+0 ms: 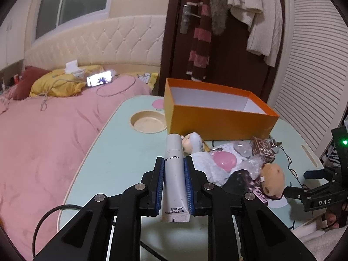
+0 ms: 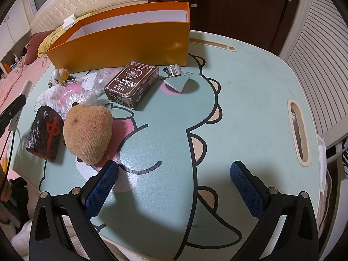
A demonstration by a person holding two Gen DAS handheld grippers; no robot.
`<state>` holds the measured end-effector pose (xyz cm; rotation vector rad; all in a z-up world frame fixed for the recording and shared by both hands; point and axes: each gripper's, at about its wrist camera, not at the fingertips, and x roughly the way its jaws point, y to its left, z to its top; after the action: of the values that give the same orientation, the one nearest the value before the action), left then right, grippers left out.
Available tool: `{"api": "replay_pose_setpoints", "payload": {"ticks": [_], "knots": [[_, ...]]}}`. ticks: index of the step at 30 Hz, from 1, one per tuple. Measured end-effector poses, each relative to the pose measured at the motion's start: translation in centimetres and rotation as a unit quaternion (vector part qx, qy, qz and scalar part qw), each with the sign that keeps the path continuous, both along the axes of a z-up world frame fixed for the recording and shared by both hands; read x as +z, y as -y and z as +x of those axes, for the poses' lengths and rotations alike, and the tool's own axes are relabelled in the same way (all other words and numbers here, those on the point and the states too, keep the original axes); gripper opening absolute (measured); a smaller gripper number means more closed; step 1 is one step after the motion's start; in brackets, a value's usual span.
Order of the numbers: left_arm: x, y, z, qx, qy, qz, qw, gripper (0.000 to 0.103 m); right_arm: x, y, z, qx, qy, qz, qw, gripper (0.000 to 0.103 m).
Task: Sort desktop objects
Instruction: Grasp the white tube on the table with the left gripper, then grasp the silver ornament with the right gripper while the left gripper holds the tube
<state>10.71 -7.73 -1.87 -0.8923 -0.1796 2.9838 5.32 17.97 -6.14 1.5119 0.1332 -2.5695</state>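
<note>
Left wrist camera sits low over the lap table's (image 1: pixel 104 156) near-left edge, facing the orange box (image 1: pixel 217 119) with bed and door beyond. Right wrist camera hovers higher, tipped down on the tabletop (image 2: pixel 250 108). Both share the box (image 2: pixel 121 43), capybara plush (image 1: pixel 273 177) (image 2: pixel 89 130) and card box (image 2: pixel 132 84).
</note>
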Motion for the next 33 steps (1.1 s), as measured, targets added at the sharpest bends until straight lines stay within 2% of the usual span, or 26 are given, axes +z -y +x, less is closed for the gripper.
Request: {"api": "replay_pose_setpoints", "payload": {"ticks": [10, 13, 17, 21, 24, 27, 31, 33], "knots": [[-0.1, -0.5, 0.6, -0.013, -0.005, 0.007, 0.9999, 0.017, 0.0, 0.1, 0.0, -0.002, -0.004, -0.001, 1.000, 0.103], [-0.1, -0.5, 0.6, -0.011, -0.009, 0.008, 0.9999, 0.017, 0.2, -0.3, 0.0, -0.001, -0.011, -0.018, 1.000, 0.103], [-0.4, -0.2, 0.5, 0.001, -0.011, 0.004, 0.9999, 0.017, 1.6, -1.5, 0.5, -0.003, -0.044, -0.068, 0.997, 0.103], [-0.6, -0.1, 0.3, 0.002, -0.009, 0.009, 0.9999, 0.017, 2.5, -1.6, 0.6, -0.001, -0.078, -0.067, 0.995, 0.102], [-0.6, -0.3, 0.4, 0.001, -0.013, 0.003, 0.9999, 0.017, 2.6, -1.0, 0.1, -0.004, -0.090, -0.039, 0.995, 0.093], [-0.7, -0.3, 0.3, -0.002, -0.013, 0.008, 0.9999, 0.017, 2.5, -0.8, -0.9, -0.007, -0.090, -0.040, 0.995, 0.089], [-0.8, -0.2, 0.2, 0.001, -0.011, 0.010, 0.9999, 0.017, 2.0, -1.1, -2.7, -0.019, -0.087, -0.042, 0.995, 0.073], [-0.8, -0.2, 0.2, 0.004, -0.012, 0.007, 0.9999, 0.017, 1.6, -1.2, -3.8, -0.022, -0.079, -0.045, 0.996, 0.071]]}}
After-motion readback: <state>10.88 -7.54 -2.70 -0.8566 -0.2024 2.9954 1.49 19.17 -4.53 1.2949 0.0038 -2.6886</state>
